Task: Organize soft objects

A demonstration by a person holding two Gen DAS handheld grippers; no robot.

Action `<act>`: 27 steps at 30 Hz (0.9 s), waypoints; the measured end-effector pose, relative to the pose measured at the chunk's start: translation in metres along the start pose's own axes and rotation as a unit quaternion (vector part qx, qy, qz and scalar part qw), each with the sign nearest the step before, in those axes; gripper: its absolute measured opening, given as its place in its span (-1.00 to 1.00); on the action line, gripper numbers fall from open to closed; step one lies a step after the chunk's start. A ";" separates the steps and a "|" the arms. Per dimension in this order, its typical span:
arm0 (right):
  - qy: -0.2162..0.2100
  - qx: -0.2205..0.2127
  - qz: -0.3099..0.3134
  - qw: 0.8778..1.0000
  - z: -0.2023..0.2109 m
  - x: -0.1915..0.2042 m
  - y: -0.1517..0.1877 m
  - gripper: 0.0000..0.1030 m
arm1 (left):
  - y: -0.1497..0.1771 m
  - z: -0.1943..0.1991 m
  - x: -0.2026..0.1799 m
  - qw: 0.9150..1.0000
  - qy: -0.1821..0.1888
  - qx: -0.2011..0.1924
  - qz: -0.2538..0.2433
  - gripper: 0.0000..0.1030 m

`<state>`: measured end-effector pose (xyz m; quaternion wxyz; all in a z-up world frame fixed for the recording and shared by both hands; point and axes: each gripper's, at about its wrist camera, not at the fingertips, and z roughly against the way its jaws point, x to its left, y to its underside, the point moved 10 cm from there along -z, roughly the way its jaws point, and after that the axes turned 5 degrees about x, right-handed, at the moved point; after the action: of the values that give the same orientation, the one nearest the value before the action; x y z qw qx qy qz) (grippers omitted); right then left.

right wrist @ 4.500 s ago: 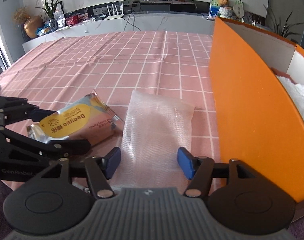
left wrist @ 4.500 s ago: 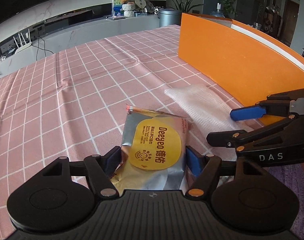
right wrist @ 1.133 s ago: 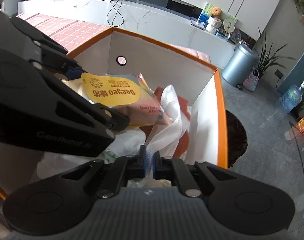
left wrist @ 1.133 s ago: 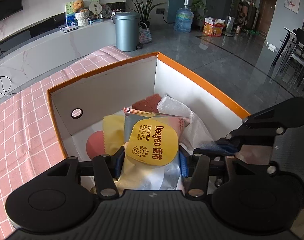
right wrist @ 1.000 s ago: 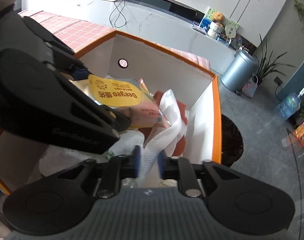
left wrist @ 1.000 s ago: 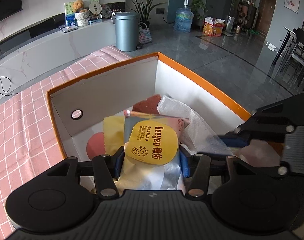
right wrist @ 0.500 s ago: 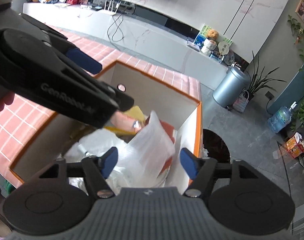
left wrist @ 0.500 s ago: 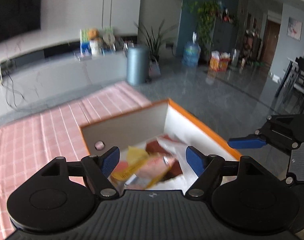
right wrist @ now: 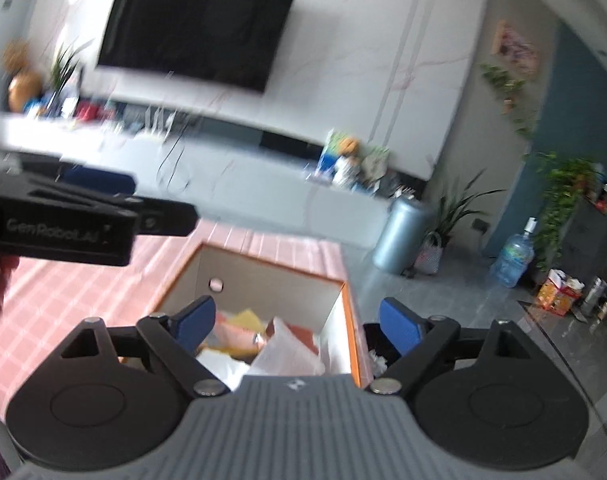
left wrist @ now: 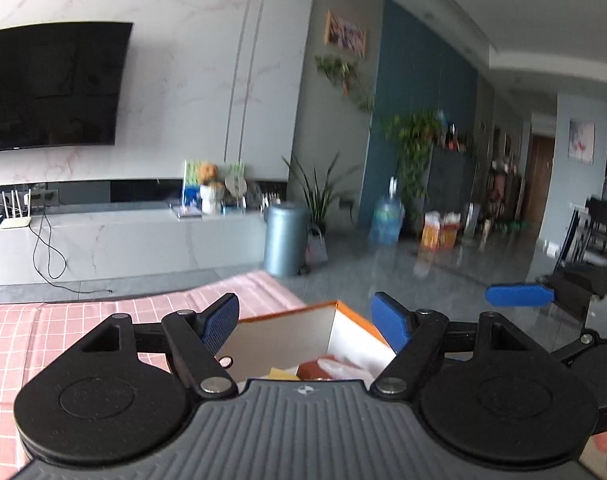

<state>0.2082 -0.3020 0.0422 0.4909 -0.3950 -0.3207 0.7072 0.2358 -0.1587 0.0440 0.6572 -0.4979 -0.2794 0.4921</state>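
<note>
The orange box (left wrist: 279, 340) with white inner walls lies low in both views, below and ahead of the grippers. Inside it, the crumpled bubble wrap (right wrist: 287, 350) rests beside the snack packet (right wrist: 239, 336) and a yellow cloth (right wrist: 245, 316); a red item (left wrist: 311, 368) shows too. My left gripper (left wrist: 305, 320) is open and empty above the box. The jaws of my right gripper (right wrist: 297, 324) are opening, with nothing between them. One black finger of the left gripper (right wrist: 151, 218) crosses the right wrist view at the left. A blue right fingertip (left wrist: 517, 295) shows at the right of the left wrist view.
The pink checked tablecloth (left wrist: 63, 328) spreads left of the box. A grey bin (right wrist: 399, 232) stands on the floor beyond the table's end, and a dark waste bin (right wrist: 377, 344) sits just right of the box. A counter (left wrist: 123, 236) with a router runs under a wall television.
Both grippers opened and let go: the snack packet and the bubble wrap now lie in the box. Both hands rose and tilted up, so the box sank low in view.
</note>
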 end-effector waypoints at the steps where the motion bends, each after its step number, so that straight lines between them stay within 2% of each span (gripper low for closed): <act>1: 0.006 -0.009 -0.013 1.000 0.007 0.001 0.001 0.76 | 0.000 0.005 0.001 1.000 -0.001 -0.009 0.004 0.73; 3: 0.010 -0.024 -0.037 0.999 0.018 0.005 0.005 0.76 | 0.001 0.014 0.004 1.000 -0.008 -0.017 0.013 0.74; 5: 0.015 -0.033 -0.061 0.997 0.027 0.010 0.009 0.87 | 0.004 0.023 0.005 0.999 -0.018 -0.026 0.009 0.75; 8: 0.022 -0.045 -0.097 0.994 0.038 0.019 0.019 0.88 | 0.012 0.034 0.001 0.997 -0.052 -0.037 -0.035 0.78; 10: 0.028 -0.048 -0.112 0.992 0.043 0.026 0.029 0.89 | 0.018 0.042 -0.006 0.993 -0.079 -0.042 -0.081 0.78; 12: 0.041 -0.049 -0.125 0.990 0.043 0.032 0.040 0.89 | 0.026 0.051 -0.010 0.990 -0.098 -0.044 -0.093 0.81; 18: 0.039 -0.007 -0.140 0.989 0.039 0.051 0.075 0.91 | 0.054 0.057 0.006 0.993 -0.113 -0.012 -0.037 0.87; 21: 0.046 -0.003 -0.143 0.989 0.034 0.053 0.083 0.91 | 0.071 0.052 0.023 0.992 -0.124 0.023 0.005 0.87; 27: 0.060 -0.018 -0.141 0.988 0.026 0.064 0.089 0.91 | 0.102 0.036 0.049 0.987 -0.135 0.079 0.037 0.87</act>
<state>0.1335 -0.2710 -0.0357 0.5965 -0.3961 -0.3558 0.6006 0.1847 -0.0980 -0.0443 0.6324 -0.3835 -0.3069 0.5991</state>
